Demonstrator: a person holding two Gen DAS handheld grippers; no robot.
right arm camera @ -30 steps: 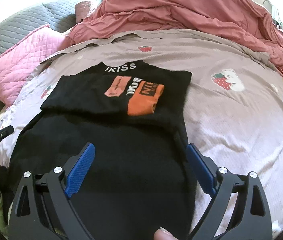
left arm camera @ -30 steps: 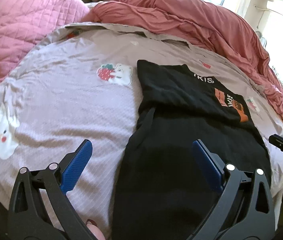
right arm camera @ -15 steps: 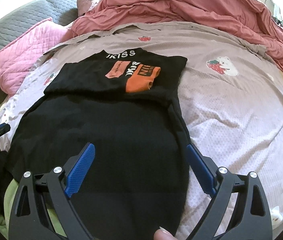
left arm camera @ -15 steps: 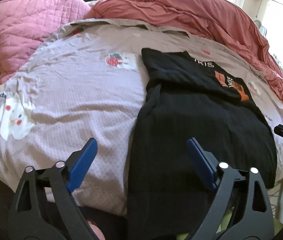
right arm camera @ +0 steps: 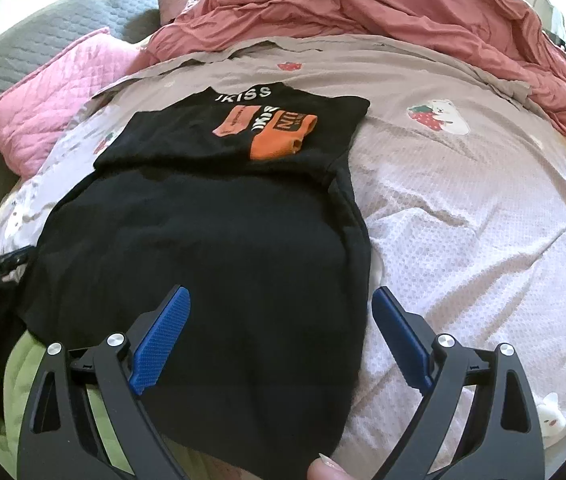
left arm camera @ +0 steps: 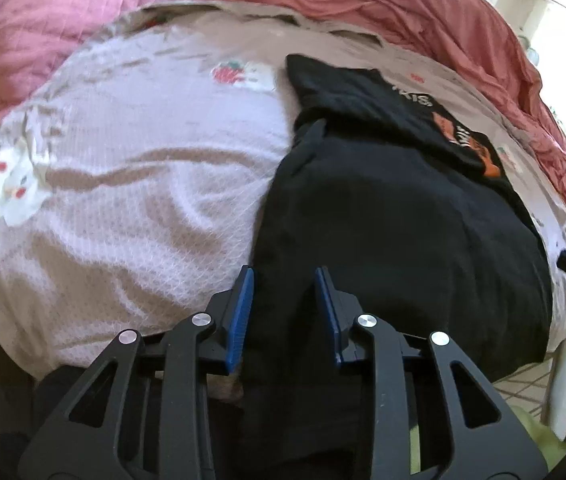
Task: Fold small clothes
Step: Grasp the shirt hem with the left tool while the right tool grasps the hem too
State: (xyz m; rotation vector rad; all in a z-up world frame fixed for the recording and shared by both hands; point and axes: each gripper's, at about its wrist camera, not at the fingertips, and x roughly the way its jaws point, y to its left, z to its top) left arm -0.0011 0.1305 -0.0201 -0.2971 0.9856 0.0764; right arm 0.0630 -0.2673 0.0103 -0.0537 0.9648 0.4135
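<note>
A black garment (left arm camera: pixel 383 220) with an orange and white print (right arm camera: pixel 283 138) lies flat on the bed, its top part folded down and its lower hem hanging over the near edge. My left gripper (left arm camera: pixel 284 272) is at the garment's left edge near the hem. Its jaws are closing, with black cloth between the blue pads (left arm camera: pixel 243 312) and a gap still showing. My right gripper (right arm camera: pixel 281 292) stands wide open over the same garment (right arm camera: pixel 223 240) near its right side and lower hem, the pads apart from the cloth.
The lilac sheet (left arm camera: pixel 143 160) with strawberry prints covers the bed. A pink quilted pillow (right arm camera: pixel 51 112) lies far left, a red duvet (right arm camera: pixel 363 4) is bunched along the back. Green fabric (right arm camera: pixel 23 368) shows below the near bed edge. A thumb tip (right arm camera: pixel 325 470) shows at the bottom.
The left jaws have gone from wide apart to narrow around the garment's left edge. Both grippers have drawn back toward the near edge of the bed, so the hem now shows.
</note>
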